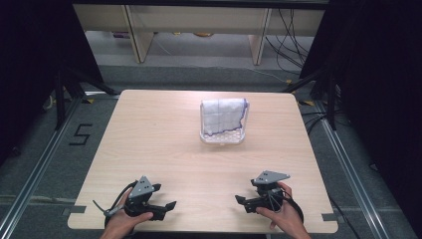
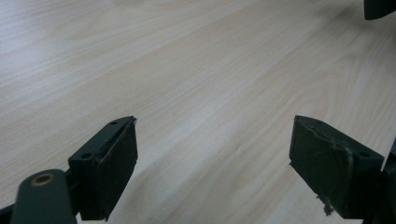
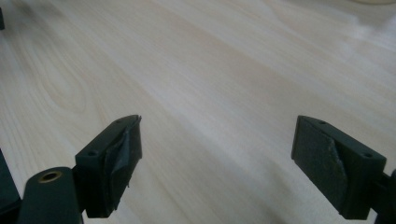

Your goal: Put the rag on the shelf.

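1. Here, the left gripper (image 1: 166, 205) sits low over the near left part of the bench (image 1: 159, 144), held in the person's left hand (image 1: 122, 224), with its grey three-cornered plate on top.
2. In the left gripper view its two black fingers (image 2: 109, 168) stand wide apart, with bare wood grain between them and nothing held.
3. The right gripper (image 1: 242, 201) sits low over the near right part of the bench, held in the person's right hand (image 1: 283, 214), and it too carries a grey plate.
4. In the right gripper view its fingers (image 3: 114, 163) are also spread wide over bare wood, gripping nothing; the pad surfaces look worn and scuffed.
5. In the high view the two grippers point inward, toward each other, and are well apart.
6. A white basket (image 1: 222, 140) stands on the far middle part of the bench, somewhat right of centre.
7. A folded white cloth (image 1: 222, 115) with blue lines lies in the basket, its top edge draped over the far rim.
8. The basket and cloth are well apart from both grippers, with open bench between.
9. A dark corner of the other gripper shows at the top right edge of the left gripper view.
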A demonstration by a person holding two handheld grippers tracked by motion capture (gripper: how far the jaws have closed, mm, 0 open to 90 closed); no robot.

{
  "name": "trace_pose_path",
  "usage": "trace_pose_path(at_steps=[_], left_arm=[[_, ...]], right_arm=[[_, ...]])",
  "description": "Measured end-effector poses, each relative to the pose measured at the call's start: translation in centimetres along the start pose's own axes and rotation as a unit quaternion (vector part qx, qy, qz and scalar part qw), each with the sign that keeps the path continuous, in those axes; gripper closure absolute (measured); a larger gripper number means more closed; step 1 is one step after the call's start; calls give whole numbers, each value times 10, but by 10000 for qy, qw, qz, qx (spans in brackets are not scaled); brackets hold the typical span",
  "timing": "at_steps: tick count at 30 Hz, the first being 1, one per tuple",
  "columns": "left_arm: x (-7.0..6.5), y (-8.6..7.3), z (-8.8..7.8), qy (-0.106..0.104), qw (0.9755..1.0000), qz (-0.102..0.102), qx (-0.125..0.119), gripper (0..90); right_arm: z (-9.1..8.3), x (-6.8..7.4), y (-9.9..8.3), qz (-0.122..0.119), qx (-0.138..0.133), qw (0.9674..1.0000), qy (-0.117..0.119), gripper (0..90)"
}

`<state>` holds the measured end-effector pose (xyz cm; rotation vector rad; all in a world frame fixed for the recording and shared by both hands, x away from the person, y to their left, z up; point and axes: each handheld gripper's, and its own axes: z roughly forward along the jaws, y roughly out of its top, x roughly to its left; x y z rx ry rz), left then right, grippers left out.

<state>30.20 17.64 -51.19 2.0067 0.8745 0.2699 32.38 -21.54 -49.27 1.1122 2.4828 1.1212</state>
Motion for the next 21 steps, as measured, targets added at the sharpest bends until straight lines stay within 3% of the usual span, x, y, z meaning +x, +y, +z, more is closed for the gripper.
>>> trace_pose_path(at_steps=[1, 7, 10, 17, 21], left_arm=[[-1, 0, 2, -29, 10000, 12, -82, 153], [-4, 0, 3, -63, 9998, 142, 114, 153], [-3, -1, 5, -55, 9999, 83, 18, 153], [0, 0, 3, -1, 9996, 213, 193, 153], [-1, 0, 6, -16, 10000, 54, 78, 153]], right_arm=[[0, 2, -1, 45, 76, 10000, -4, 171], [1, 2, -1, 23, 75, 9999, -113, 174], [0, 1, -1, 38, 74, 9999, -144, 177], [0, 0, -1, 42, 82, 9998, -178, 188], [-1, -1, -1, 46, 72, 9998, -172, 188]])
